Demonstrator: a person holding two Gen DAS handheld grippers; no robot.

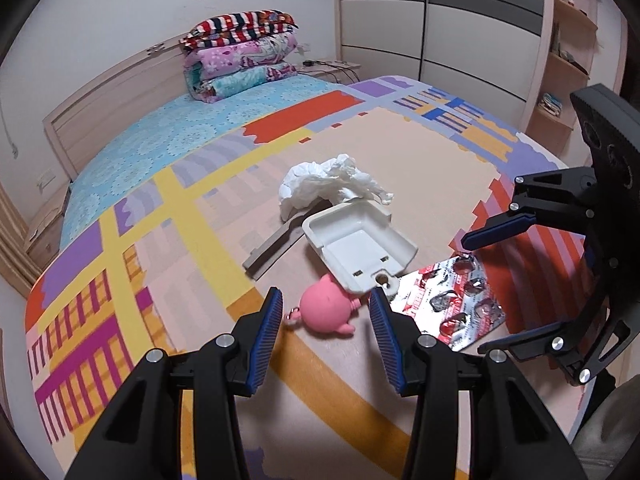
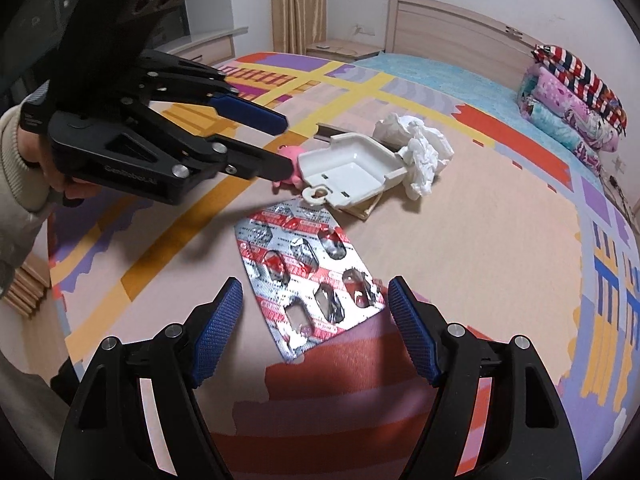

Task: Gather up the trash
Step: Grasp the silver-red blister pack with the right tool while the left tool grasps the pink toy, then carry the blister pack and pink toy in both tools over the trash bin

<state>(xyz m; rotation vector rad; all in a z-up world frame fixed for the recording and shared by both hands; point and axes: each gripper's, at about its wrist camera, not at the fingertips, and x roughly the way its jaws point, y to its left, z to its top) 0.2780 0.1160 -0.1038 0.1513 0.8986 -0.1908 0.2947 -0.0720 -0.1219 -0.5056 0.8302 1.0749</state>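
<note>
Trash lies on a colourful bed cover (image 1: 420,160). A pink rubber toy (image 1: 326,314) with a key ring lies between the tips of my left gripper (image 1: 326,298), which is open, its pads clear of the toy. An emptied red-and-silver blister pack (image 2: 308,276) lies flat between the fingers of my right gripper (image 2: 315,286), open and wide, untouched. Behind them sit a white plastic tray (image 1: 356,244) on a grey strip (image 1: 272,248) and a crumpled white tissue (image 1: 328,180). In the right wrist view the left gripper (image 2: 287,146) hovers at the toy (image 2: 297,178), held by a hand (image 2: 24,140).
Folded blankets (image 1: 240,60) are stacked at the headboard (image 1: 120,92) on a blue sheet. A wardrobe (image 1: 440,20) and open shelves (image 1: 568,40) stand beyond the bed. A nightstand (image 2: 340,48) and a curtain (image 2: 298,4) show in the right wrist view.
</note>
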